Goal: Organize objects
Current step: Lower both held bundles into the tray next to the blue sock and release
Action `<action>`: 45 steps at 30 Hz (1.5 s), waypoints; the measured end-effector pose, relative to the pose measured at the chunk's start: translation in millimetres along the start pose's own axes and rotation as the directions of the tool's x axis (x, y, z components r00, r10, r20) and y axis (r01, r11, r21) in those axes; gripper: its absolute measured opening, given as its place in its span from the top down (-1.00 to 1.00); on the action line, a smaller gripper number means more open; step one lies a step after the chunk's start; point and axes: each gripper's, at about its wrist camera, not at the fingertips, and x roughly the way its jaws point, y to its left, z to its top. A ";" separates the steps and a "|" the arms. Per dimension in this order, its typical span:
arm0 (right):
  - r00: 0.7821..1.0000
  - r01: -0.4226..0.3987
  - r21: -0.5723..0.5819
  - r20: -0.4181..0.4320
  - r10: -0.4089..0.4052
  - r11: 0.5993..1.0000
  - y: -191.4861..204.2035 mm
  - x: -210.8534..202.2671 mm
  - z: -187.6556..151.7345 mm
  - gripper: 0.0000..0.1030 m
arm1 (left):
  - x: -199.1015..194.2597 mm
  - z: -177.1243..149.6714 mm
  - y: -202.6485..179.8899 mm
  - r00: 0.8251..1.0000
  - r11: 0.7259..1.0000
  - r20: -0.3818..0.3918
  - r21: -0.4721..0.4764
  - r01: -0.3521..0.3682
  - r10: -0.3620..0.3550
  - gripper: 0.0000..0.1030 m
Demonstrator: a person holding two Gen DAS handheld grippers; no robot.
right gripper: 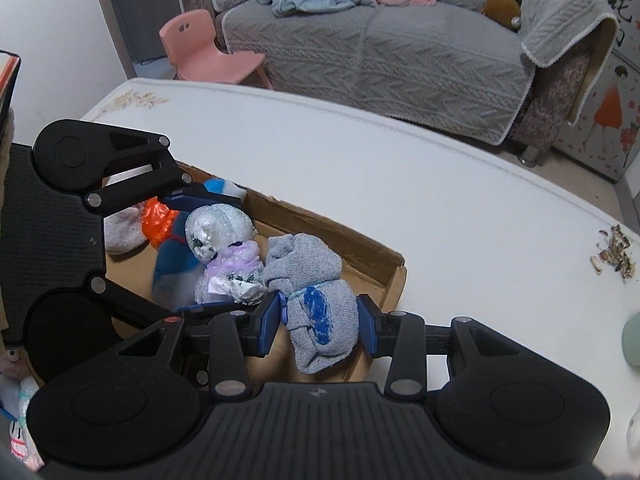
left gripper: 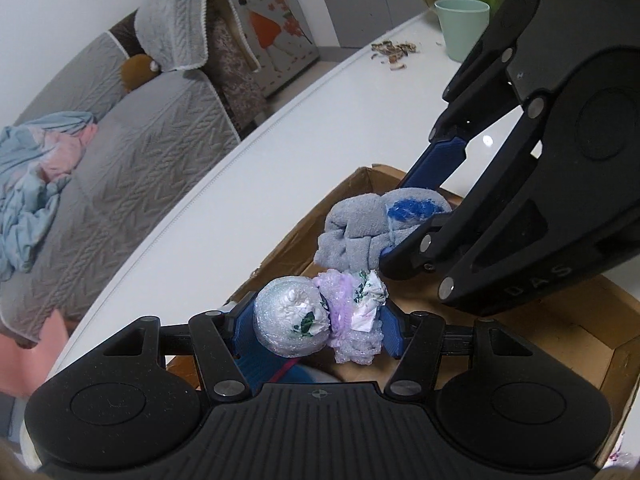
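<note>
A plastic bundle (left gripper: 320, 320), silver and lilac, sat clamped between the pads of the left gripper (left gripper: 316, 330) over a shallow cardboard box (right gripper: 360, 246) on a white table (right gripper: 440, 200). Just beside it, touching, a rolled grey sock (right gripper: 320, 312) with a blue patch was pinched in the right gripper (right gripper: 322, 322), also above the box. An orange bag (right gripper: 158, 222) and other socks lay in the box's far end. A green cup (left gripper: 462, 26) and scattered seed husks (left gripper: 394, 52) stood well apart; a grey sofa (right gripper: 380, 52) lay beyond.
</note>
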 end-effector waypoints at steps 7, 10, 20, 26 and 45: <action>1.000 0.003 -0.003 -0.021 -0.003 1.000 4.5 2.6 -2.9 0.23 | 7.4 -1.9 0.9 1.000 1.000 -0.020 0.007 -0.004 0.004 -0.33; 1.000 0.006 -0.012 -0.016 -0.006 1.000 6.8 -1.6 -4.1 0.17 | 5.1 -1.0 1.2 1.000 1.000 -0.016 0.002 -0.013 0.013 -0.37; 0.999 0.018 -0.083 -0.028 -0.020 0.996 5.7 -9.8 0.2 0.01 | -9.9 -2.9 11.9 1.000 0.998 -0.006 -0.063 -0.015 0.015 -0.53; 0.999 0.010 -0.085 -0.043 -0.013 0.996 4.2 -12.7 1.9 -0.02 | -19.7 -6.6 11.5 1.000 0.994 -0.013 -0.101 -0.027 0.026 -0.54; 0.999 -0.003 -0.053 -0.034 0.001 0.999 18.0 -38.7 -3.8 -0.40 | -97.4 -41.9 28.6 0.991 0.923 -0.102 -0.368 -0.115 0.082 -0.67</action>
